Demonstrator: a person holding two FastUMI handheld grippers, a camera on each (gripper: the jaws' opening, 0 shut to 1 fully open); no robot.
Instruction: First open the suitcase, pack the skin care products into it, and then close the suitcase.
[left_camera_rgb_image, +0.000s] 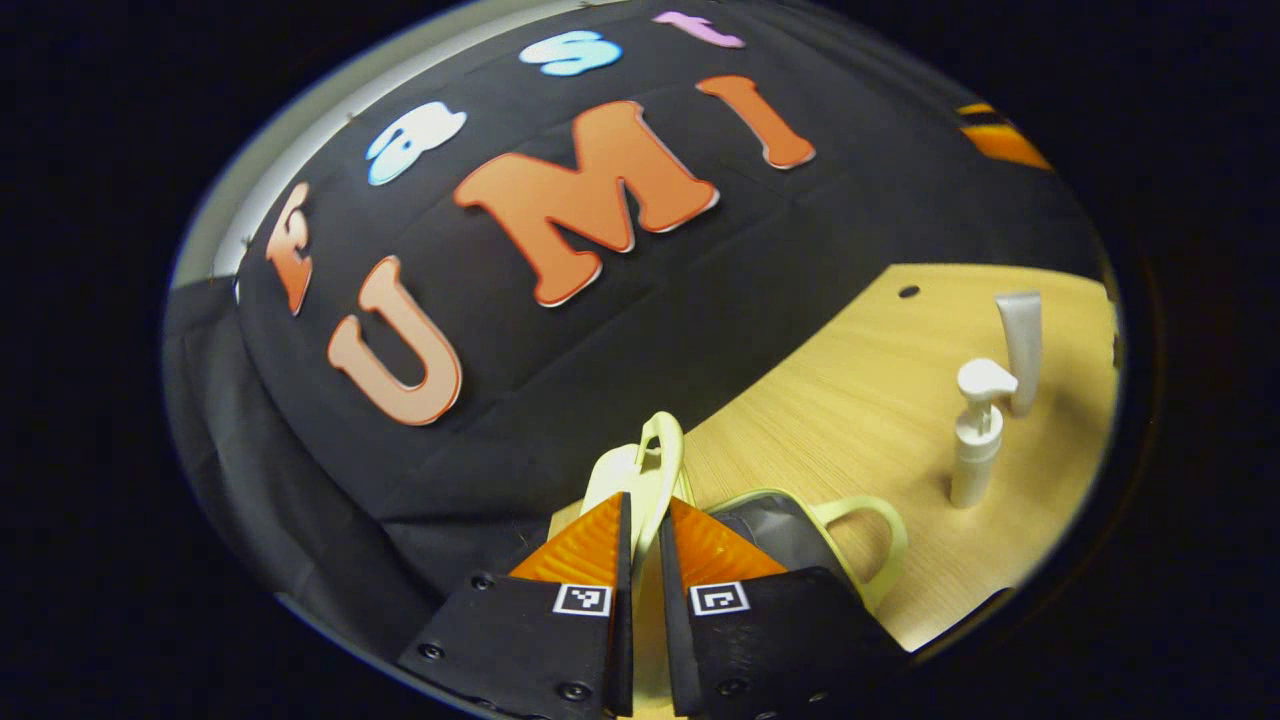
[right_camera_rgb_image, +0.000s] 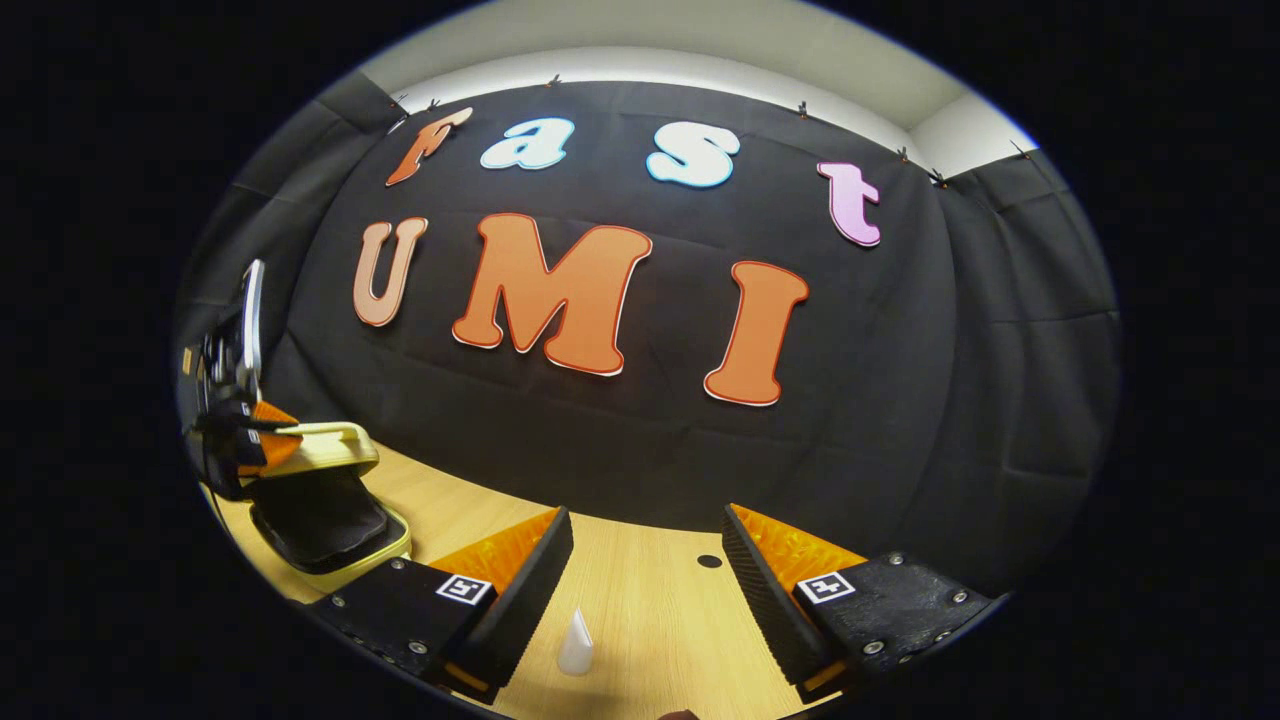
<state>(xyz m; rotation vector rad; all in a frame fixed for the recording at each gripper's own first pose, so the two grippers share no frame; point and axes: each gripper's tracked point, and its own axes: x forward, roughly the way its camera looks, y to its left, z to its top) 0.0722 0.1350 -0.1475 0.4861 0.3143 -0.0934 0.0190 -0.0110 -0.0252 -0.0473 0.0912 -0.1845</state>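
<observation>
The small pale-yellow suitcase (right_camera_rgb_image: 330, 525) lies open at the table's left, its dark lining (left_camera_rgb_image: 770, 530) showing. My left gripper (left_camera_rgb_image: 645, 530) is shut on the raised lid's edge (left_camera_rgb_image: 655, 450), near its handle; in the right gripper view this same gripper (right_camera_rgb_image: 265, 440) holds the lid (right_camera_rgb_image: 325, 450) up. A white pump bottle (left_camera_rgb_image: 975, 440) and a grey-white tube (left_camera_rgb_image: 1022, 345) stand upright on the table to the right of the case. My right gripper (right_camera_rgb_image: 645, 515) hangs open above the table, with a white pointed tip (right_camera_rgb_image: 576, 640) low between its fingers, untouched.
The light wooden table (left_camera_rgb_image: 850, 400) has a small dark hole (left_camera_rgb_image: 908, 292) near the back, also visible as the hole (right_camera_rgb_image: 709, 561) ahead of my right gripper. The suitcase base's own handle (left_camera_rgb_image: 870, 540) sticks out toward the bottle. Black cloth walls the back.
</observation>
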